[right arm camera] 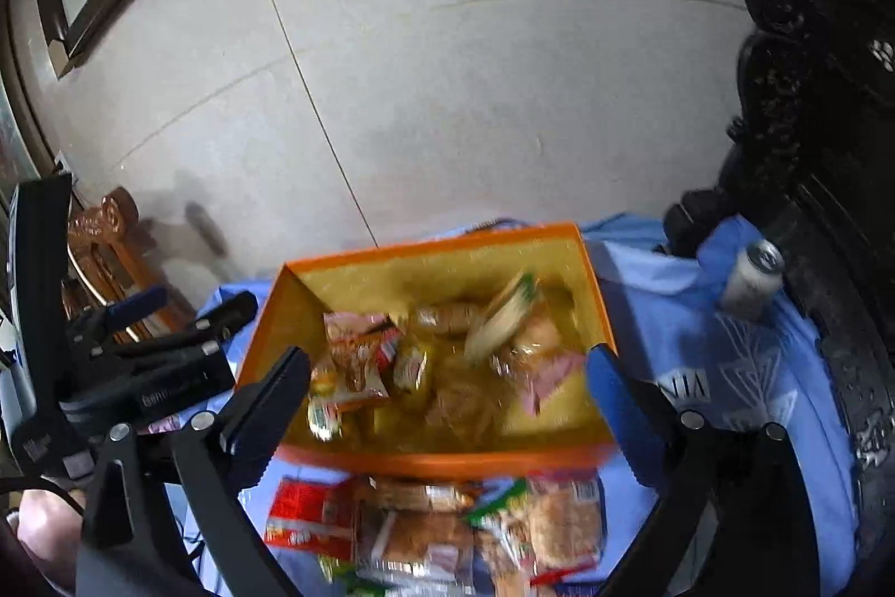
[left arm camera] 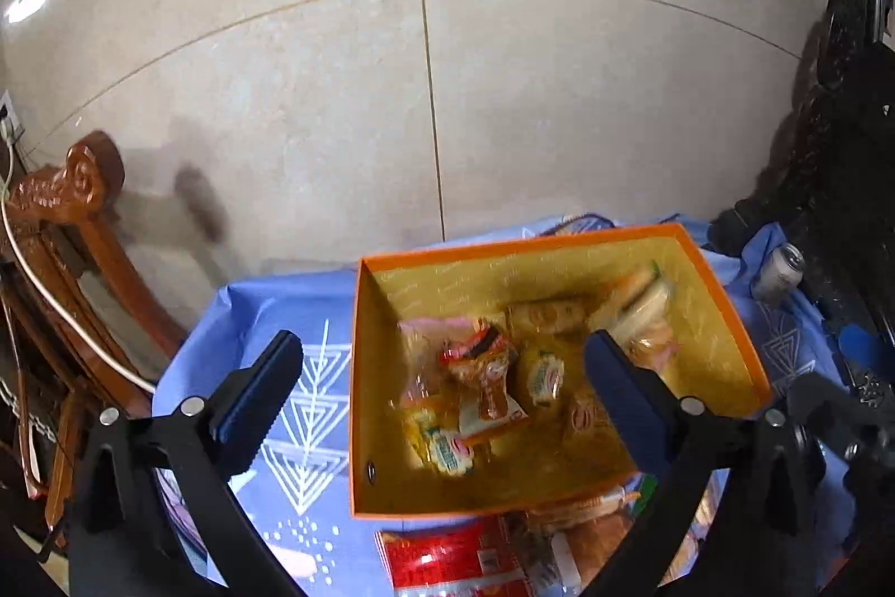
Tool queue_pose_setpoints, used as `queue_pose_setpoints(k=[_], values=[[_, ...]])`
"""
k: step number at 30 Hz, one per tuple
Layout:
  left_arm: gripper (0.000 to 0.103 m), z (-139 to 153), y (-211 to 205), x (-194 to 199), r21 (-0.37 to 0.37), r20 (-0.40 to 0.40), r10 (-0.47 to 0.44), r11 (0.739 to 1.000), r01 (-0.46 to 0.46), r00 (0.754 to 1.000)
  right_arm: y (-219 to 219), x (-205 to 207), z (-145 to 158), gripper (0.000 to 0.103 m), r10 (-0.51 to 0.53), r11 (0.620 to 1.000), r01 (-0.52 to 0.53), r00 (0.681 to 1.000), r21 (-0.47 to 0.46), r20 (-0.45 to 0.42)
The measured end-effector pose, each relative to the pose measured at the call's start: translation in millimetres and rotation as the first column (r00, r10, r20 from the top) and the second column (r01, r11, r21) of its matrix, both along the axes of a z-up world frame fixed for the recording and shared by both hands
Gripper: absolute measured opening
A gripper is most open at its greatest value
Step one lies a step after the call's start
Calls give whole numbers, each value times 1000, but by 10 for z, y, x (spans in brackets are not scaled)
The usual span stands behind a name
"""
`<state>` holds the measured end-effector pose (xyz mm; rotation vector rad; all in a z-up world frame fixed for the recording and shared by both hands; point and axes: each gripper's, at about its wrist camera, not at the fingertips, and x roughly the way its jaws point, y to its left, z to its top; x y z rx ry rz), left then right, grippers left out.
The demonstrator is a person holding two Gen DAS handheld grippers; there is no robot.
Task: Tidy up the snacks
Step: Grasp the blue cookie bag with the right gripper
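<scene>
An orange box point(left arm camera: 721, 295) with a gold inside sits on a blue cloth and holds several wrapped snacks point(left arm camera: 486, 373). The box also shows in the right wrist view point(right arm camera: 598, 295), where a green-edged packet point(right arm camera: 503, 311) is blurred and tilted above the other snacks. More packets point(right arm camera: 447, 530) lie on the cloth in front of the box; a red one point(left arm camera: 442, 558) shows in the left wrist view. My left gripper point(left arm camera: 442, 384) is open and empty over the box's near left part. My right gripper point(right arm camera: 447, 401) is open and empty above the box's near edge.
A drink can point(left arm camera: 780, 269) stands on the blue cloth point(left arm camera: 291, 317) at the right, also in the right wrist view point(right arm camera: 752, 281). A carved wooden chair point(left arm camera: 72, 228) is at the left. Dark carved furniture point(right arm camera: 828, 93) rises at the right. A tiled floor point(left arm camera: 335, 93) lies beyond.
</scene>
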<state>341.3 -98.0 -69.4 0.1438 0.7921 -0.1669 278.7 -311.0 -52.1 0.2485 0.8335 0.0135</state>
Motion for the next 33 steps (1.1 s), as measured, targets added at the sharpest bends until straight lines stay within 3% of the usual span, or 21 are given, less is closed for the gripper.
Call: queue_pose_setpoints(k=[8, 13, 18, 25, 31, 32, 33], values=[[99, -320, 272, -774, -60, -56, -12, 998, 8, 998, -142, -794, -286, 99, -29, 999, 27, 996, -30, -83], [99, -753, 393, -1420, -79, -113, -69, 995, 60, 991, -320, -1468, -763, 99, -34, 997, 21, 982, -71, -188], [99, -1081, 366, -1901, -64, -184, -147, 988, 137, 972, -361, -1890, -1215, 99, -18, 997, -5, 959, -80, -283], [99, -1147, 326, -2175, -57, -214, -191, 982, 183, 958, -388, -1769, -1391, 99, -18, 984, -27, 967, -175, -253], [99, -1143, 323, -2147, -81, -237, -185, 982, 171, 954, -361, -1476, -1768, 99, 20, 968, -102, 942, -229, -335], [99, -1158, 307, -2145, -75, -241, -186, 982, 173, 953, -340, -1467, -1834, 91, 36, 964, -123, 938, -234, -346], [99, -1175, 289, -2140, -66, -244, -186, 982, 175, 952, -327, -1471, -1875, 71, 36, 961, -129, 935, -245, -354]])
